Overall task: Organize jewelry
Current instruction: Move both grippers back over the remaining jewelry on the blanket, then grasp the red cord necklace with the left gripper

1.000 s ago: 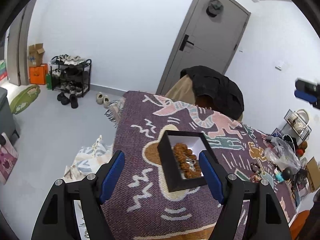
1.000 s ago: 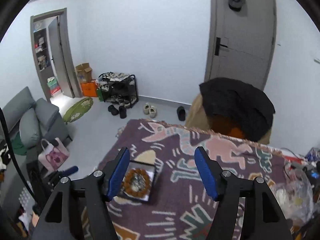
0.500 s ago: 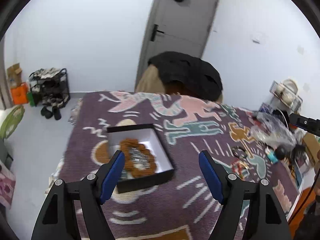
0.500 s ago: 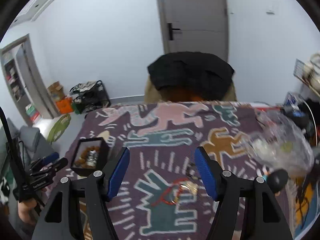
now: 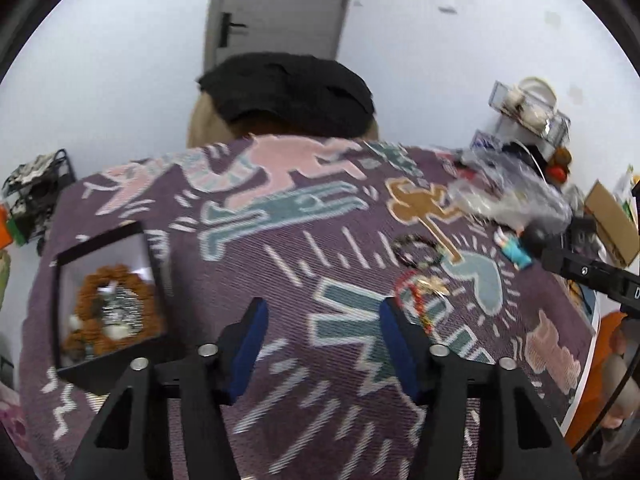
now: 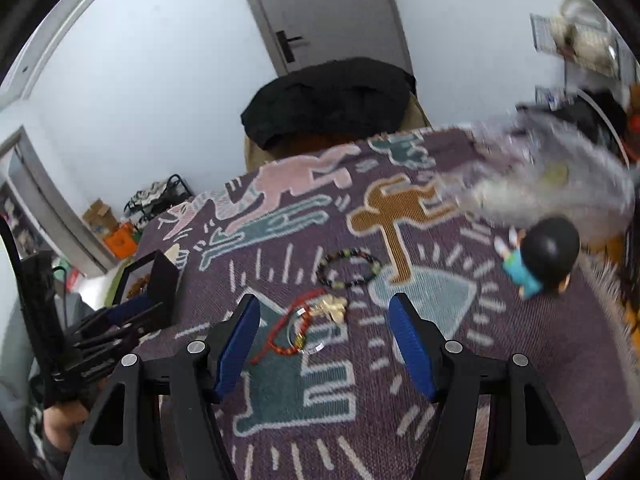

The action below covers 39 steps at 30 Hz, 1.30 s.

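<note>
My right hand-held gripper [image 6: 324,342] hangs wide open over a red bead bracelet [image 6: 288,330] at centre frame; my left hand-held gripper [image 5: 322,338], also wide, holds nothing.

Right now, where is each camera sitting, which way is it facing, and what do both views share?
Left wrist: on the left hand-held gripper, facing across the patterned cloth toward the door; its open blue fingers show, box at left.
Right wrist: on the right hand-held gripper, facing the same way, over the red bracelet; its open fingers and the left hand-held gripper show.
Shared: cloth, box, red bracelet, dark bracelet, door.
</note>
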Available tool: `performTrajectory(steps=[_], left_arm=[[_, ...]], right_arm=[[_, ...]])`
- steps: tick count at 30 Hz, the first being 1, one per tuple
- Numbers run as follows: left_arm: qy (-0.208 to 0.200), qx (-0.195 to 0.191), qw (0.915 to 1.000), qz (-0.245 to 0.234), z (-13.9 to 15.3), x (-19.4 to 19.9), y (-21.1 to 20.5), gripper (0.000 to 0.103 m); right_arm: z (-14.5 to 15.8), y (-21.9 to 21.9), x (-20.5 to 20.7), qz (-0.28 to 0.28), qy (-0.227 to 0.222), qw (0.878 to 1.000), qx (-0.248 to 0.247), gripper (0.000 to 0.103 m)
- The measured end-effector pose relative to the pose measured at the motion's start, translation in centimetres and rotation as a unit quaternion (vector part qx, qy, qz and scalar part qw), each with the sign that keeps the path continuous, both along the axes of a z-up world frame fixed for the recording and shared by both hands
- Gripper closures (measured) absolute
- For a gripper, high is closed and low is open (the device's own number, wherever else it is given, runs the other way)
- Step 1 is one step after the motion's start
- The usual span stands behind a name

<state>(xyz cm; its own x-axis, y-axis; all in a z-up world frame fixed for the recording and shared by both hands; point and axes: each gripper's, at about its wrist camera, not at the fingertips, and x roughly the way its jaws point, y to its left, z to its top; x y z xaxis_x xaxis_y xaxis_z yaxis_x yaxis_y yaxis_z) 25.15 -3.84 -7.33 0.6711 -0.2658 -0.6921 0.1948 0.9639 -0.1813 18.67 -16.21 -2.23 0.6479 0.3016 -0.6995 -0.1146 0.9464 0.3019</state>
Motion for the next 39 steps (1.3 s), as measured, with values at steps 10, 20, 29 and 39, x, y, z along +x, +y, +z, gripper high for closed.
performTrajectory(steps=[10,20,29,39], left_arm=[[0.029,0.035,0.9981,-0.041,-2.0,2.2,-5.2,0.061],[0.065,0.061,0.9941,-0.062,-4.9,4.5,-8.3,0.074],[0.061,0.087,0.9924,-0.062,-6.2,5.0,-9.4,0.098],[0.036,0.066,0.9954,-0.060,-3.9,3.7,-8.2,0.098]], right_arm=[[-3.3,-2.3,-0.6,-0.017,0.019,0.999,0.040,0.037],[-5.6,-4.0,-0.4,-0.033,0.037,0.997,0.059,0.037],[-6.4,-4.3,-0.2,-0.034,0.044,0.996,0.068,0.037],[-6.8,-3.2,0.9,-0.014,0.059,0.994,0.089,0.039]])
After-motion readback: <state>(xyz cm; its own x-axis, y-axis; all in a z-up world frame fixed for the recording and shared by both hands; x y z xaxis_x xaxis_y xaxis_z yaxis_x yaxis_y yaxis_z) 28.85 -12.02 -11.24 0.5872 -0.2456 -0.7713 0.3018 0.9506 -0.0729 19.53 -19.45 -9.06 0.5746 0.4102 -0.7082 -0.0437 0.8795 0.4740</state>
